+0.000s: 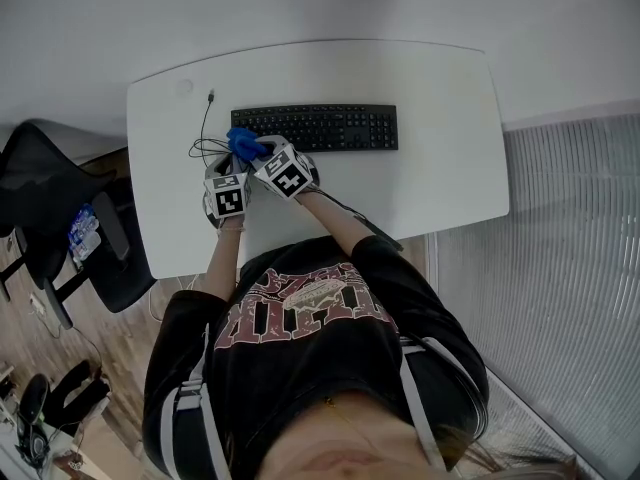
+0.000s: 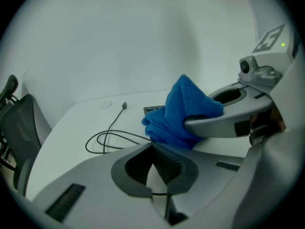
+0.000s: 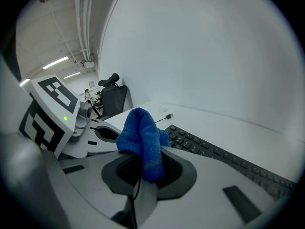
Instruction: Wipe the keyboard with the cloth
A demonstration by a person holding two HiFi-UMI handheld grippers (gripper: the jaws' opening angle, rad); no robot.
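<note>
My right claw (image 3: 143, 168) is clamped on the blue cloth (image 3: 140, 132), which bunches up above the jaws. The cloth is at the left end of the black keyboard (image 1: 320, 127); I cannot tell whether it touches the keys. My left claw (image 2: 153, 159) is just beside it, jaws together with nothing between them. A looped black cable (image 2: 107, 138) lies on the white tabletop (image 1: 440, 158), left of the keyboard.

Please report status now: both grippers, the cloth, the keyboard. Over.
Right gripper jaws shut on blue cloth. Left gripper jaws together, empty. Cloth at left end of keyboard. Loose cable close beside.
</note>
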